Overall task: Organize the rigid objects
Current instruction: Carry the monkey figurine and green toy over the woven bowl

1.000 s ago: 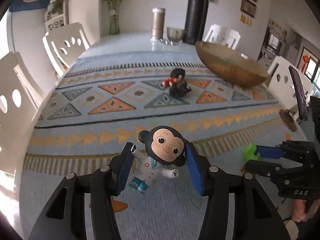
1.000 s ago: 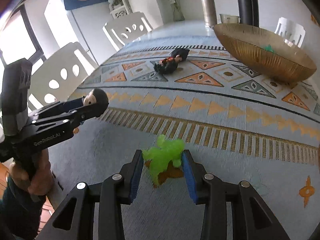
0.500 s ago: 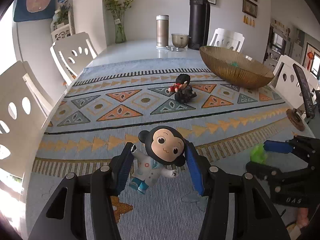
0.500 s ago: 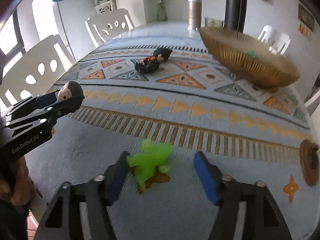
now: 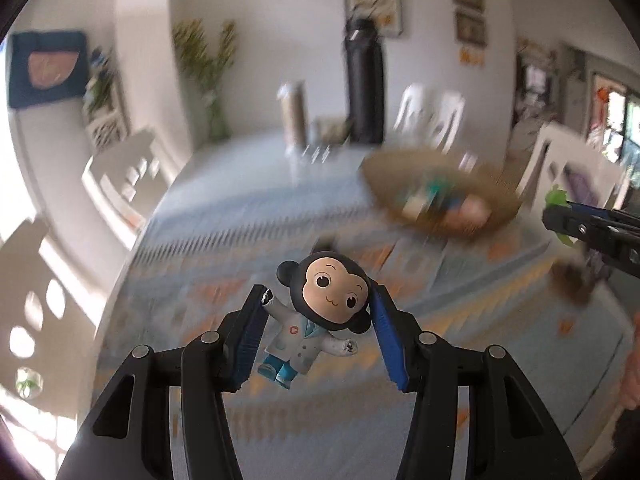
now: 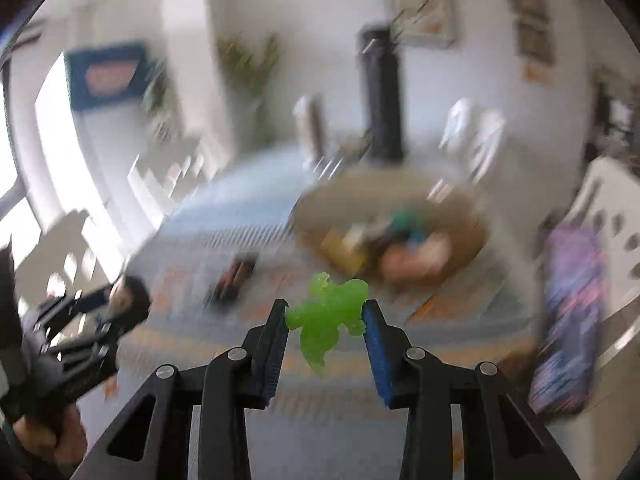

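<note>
Motion blur smears the bowl (image 6: 460, 216), its contents unidentifiable, and the tablecloth (image 5: 224, 280).

I see a tabletop (image 5: 248, 168) covered for most of its length by a patterned runner (image 5: 224, 280) in blue, orange and grey. A wide golden bowl (image 6: 472, 240) sits on the runner, toward the far right. A small dark figurine (image 6: 232, 280) lies on the runner left of the bowl. At the far bare end stand a tall black flask (image 5: 364, 88) and a steel tumbler (image 5: 294, 114); everything is motion-blurred.
</note>
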The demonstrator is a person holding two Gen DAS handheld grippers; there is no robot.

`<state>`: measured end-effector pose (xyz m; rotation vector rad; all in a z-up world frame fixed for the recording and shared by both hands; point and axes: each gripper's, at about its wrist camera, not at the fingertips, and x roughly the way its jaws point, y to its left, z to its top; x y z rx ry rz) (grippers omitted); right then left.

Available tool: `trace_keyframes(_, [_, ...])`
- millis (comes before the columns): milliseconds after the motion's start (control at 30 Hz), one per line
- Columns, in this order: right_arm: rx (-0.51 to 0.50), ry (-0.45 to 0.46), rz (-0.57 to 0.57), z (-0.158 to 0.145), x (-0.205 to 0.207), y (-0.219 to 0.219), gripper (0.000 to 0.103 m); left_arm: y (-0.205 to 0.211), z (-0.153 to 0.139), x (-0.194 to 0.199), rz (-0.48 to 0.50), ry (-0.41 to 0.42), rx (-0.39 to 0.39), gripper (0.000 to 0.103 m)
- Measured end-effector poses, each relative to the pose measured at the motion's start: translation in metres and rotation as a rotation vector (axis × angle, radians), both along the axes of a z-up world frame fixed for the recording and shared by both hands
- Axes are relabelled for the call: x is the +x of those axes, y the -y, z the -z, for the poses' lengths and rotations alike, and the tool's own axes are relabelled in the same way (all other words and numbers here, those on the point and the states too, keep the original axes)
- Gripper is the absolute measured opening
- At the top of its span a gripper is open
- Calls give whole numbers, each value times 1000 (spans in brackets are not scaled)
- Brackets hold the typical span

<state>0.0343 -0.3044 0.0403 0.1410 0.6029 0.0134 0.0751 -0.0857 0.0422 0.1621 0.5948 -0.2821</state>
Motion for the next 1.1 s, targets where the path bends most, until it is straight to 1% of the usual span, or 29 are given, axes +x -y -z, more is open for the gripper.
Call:
trace_keyframes(33, [6,34,33,-15,3,11,37,11,-17,10,24,20,-24,49])
trace_keyframes(100, [1,68,87,-35,10,24,37,25,-36,26,55,34,-66,49])
trace_keyframes(133, [-19,80,120,-43,17,30,37,33,-44,36,66,40,-85,49])
trace_keyframes(233, [-24,64,144,-46,37,37,37,57,-52,64,51,48,-103,49])
trace_keyframes(333, [-41,18,145,-35,60,36,37,75,-41,92,31,6,-134,49])
trace_keyframes(433, [-53,-26,137,-21,79,33,37,85,-25,107,23,-22,-146,49])
trace_keyframes(500, [-62,-56,146,-11,94,37,37,92,-13,113,24,-42,-142,49])
trace_keyframes(600, [-109,-112,188,7,110,41,37,101,10,122,20,-67,-104,49])
trace_keyframes(733, [-103,-156,193,24,126,48,37,103,26,130,18,-94,-101,49])
trace_keyframes(833, [-103,-165,192,31,131,51,37,107,32,130,24,-91,-85,49])
trace_keyframes(900, [-107,-172,199,34,134,51,37,108,32,131,29,-93,-89,49])
trace_keyframes(1033, [-92,-177,207,37,137,54,38,115,26,138,64,-82,-96,50])
trace_keyframes(1067, [-80,-176,203,37,138,56,40,117,22,140,86,-76,-103,50])
trace_keyframes(1100, [-68,-174,201,36,138,58,49,118,19,141,104,-74,-104,57])
